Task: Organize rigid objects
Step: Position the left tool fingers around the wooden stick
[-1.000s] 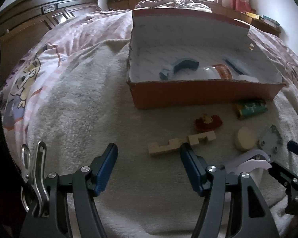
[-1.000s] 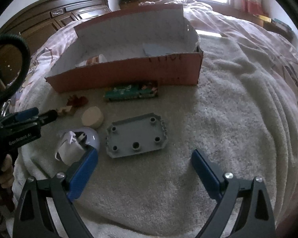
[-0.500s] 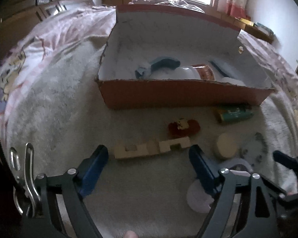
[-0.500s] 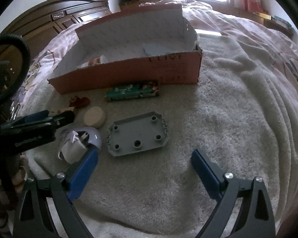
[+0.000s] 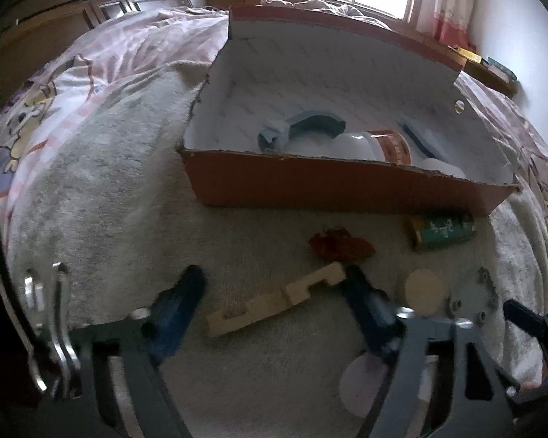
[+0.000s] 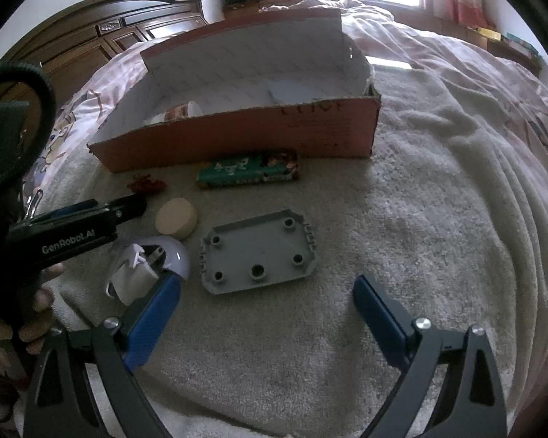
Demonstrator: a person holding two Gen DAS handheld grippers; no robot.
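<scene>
the left gripper [image 5: 274,292] has come in lower over the notched wooden block [image 5: 274,301], which now lies between its blue fingers at lower centre; its jaws, wider half a second ago, have just been closing, contact unclear through blur; the right gripper [image 6: 266,297] stays spread wide, empty, below the grey plate [image 6: 259,252]; the cardboard box [image 5: 339,189] sits upper centre.

Bare blanket [image 6: 438,219] lies open right of the grey plate [image 6: 259,252]. The carton's front wall [image 5: 328,186] bars a level approach; loose pieces crowd the strip before it.
</scene>
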